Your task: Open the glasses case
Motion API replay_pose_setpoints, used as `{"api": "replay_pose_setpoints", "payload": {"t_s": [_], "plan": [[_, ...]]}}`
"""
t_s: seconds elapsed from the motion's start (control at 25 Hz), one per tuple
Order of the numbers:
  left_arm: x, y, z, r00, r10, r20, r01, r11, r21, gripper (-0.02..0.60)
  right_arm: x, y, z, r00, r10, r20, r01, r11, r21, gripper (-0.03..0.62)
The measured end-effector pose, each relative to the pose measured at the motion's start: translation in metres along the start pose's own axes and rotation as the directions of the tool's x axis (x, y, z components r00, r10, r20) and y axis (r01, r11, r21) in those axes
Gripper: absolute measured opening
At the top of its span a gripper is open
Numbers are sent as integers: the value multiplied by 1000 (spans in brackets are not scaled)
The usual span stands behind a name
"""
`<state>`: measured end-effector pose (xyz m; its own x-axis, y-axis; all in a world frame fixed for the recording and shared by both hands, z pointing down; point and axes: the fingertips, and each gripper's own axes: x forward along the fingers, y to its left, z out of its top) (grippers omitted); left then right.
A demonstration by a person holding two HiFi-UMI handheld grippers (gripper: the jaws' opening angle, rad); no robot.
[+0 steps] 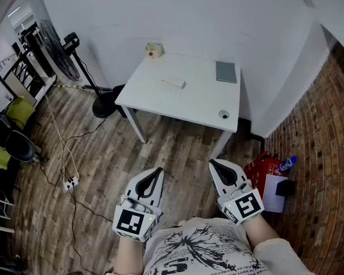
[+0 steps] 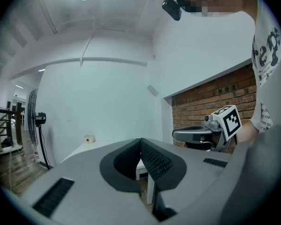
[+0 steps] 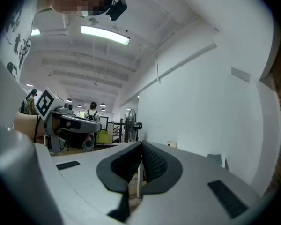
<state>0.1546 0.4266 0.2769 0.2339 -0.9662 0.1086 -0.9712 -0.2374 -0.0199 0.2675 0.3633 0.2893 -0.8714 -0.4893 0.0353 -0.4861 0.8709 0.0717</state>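
Note:
A white table [image 1: 160, 105] stands against the far wall, well ahead of both grippers. On it lie a flat grey rectangular case [image 1: 226, 71] at the back right and a small white oblong thing [image 1: 174, 83] near the middle; which one is the glasses case I cannot tell. My left gripper [image 1: 159, 170] and right gripper [image 1: 213, 162] are held side by side close to my body, above the wooden floor, both pointing level at the table. Each is shut with nothing between its pads, as the left gripper [image 2: 141, 141] and right gripper [image 3: 141, 145] views show.
A cream box with a red button [image 1: 154, 50] sits at the table's back left, a small round object [image 1: 223, 114] at its front right. A standing fan [image 1: 58, 49], a cable with a power strip [image 1: 72, 182], a red bag [image 1: 262, 167] and a brick wall [image 1: 327, 153] surround the floor.

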Motion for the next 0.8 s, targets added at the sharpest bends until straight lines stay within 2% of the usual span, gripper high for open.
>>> {"api": "replay_pose_setpoints", "payload": {"t_s": [0.44, 0.68, 0.72, 0.76, 0.8], "plan": [[-8, 12, -3, 1000, 3, 17, -2, 1000, -11, 14, 8, 13, -6, 1000, 8, -12, -8, 1000, 8, 12], [-17, 21, -6, 1000, -5, 29, 6, 1000, -14, 14, 14, 11, -5, 996, -89, 22, 88, 996, 25, 8], [-18, 23, -6, 999, -5, 31, 6, 1000, -12, 14, 18, 11, -6, 996, -87, 21, 87, 996, 11, 53], [-18, 25, -6, 999, -3, 34, 3, 1000, -12, 14, 24, 12, -7, 997, -73, 15, 73, 997, 1, 308], [-18, 28, -6, 999, 2, 36, -2, 1000, -14, 14, 30, 12, -8, 998, -62, 7, 62, 998, -2, 470]]}}
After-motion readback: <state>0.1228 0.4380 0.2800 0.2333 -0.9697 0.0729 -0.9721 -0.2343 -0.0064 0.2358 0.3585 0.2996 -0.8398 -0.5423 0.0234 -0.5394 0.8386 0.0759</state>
